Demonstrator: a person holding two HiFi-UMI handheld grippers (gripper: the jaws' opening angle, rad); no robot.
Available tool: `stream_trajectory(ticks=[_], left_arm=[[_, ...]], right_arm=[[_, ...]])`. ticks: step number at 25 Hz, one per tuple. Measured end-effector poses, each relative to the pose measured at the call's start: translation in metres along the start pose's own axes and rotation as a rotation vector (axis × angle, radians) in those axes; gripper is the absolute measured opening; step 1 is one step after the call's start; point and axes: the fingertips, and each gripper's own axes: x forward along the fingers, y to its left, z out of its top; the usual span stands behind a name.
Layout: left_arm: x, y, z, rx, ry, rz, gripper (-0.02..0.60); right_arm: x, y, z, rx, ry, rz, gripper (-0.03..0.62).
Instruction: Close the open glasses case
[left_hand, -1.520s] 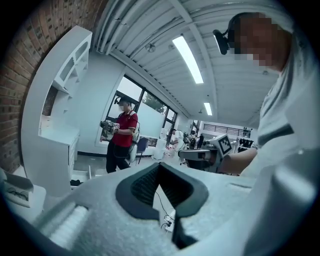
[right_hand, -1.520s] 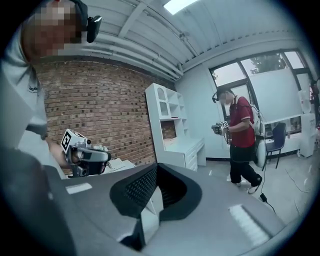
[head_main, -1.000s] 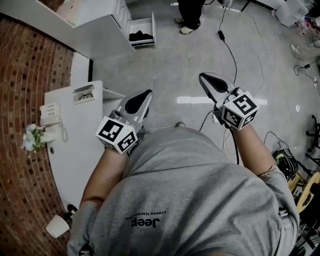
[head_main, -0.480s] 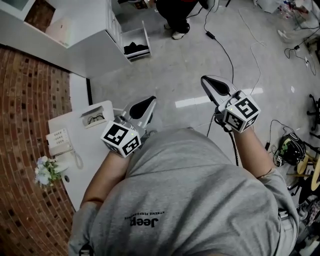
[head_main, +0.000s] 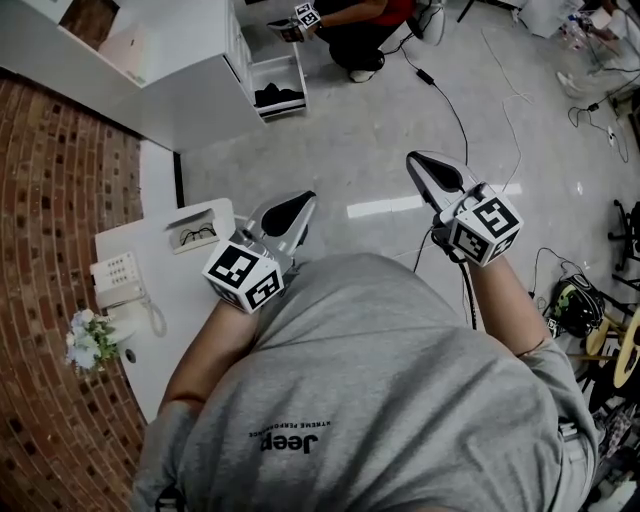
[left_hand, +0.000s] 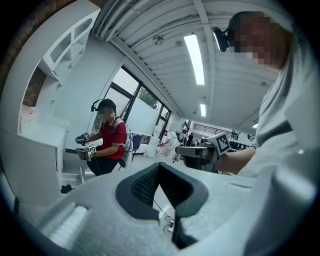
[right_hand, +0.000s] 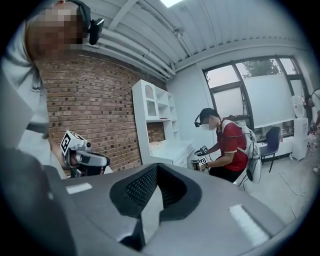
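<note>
The open glasses case (head_main: 194, 234) lies on the far end of a white table (head_main: 180, 310) at the left of the head view, a pair of dark glasses inside it. My left gripper (head_main: 299, 203) hovers to the right of the case and apart from it, with its jaws together and nothing between them. My right gripper (head_main: 417, 162) is over the floor further right, shut and empty. In the left gripper view the left gripper (left_hand: 159, 165) meets at its tips. The right gripper (right_hand: 157, 166) does the same in its own view. Neither gripper view shows the case.
A desk phone (head_main: 115, 281) and a small bunch of flowers (head_main: 86, 340) stand on the table by the brick wall (head_main: 60, 190). A white cabinet with an open drawer (head_main: 278, 85) is beyond. A person in red (head_main: 352, 18) crouches there. Cables (head_main: 452, 100) trail across the floor.
In the head view the table and case have slid down and to the right, nearer my left gripper. The person by the drawer has crouched down. Both grippers stay shut.
</note>
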Motion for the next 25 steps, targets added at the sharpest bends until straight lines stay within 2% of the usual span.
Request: stream_trajectory(ticks=[7, 10, 13, 19, 25], left_arm=[[0.0, -0.008, -0.001, -0.005, -0.021, 0.013, -0.003], [-0.003, -0.008, -0.002, -0.009, -0.031, 0.027, -0.003], [-0.008, -0.008, -0.002, -0.014, -0.047, 0.056, -0.003], [-0.037, 0.003, -0.004, -0.031, -0.085, 0.147, -0.003], [-0.094, 0.026, -0.016, -0.075, -0.127, 0.297, -0.003]], right_arm=[[-0.006, 0.009, -0.002, -0.035, 0.009, 0.04, 0.013], [-0.004, 0.022, -0.002, -0.061, 0.016, 0.111, 0.158], [0.001, 0.031, -0.006, -0.105, 0.054, 0.166, 0.218], [0.029, 0.062, -0.01, -0.168, 0.098, 0.287, 0.252], [0.086, 0.116, -0.017, -0.246, 0.136, 0.462, 0.267]])
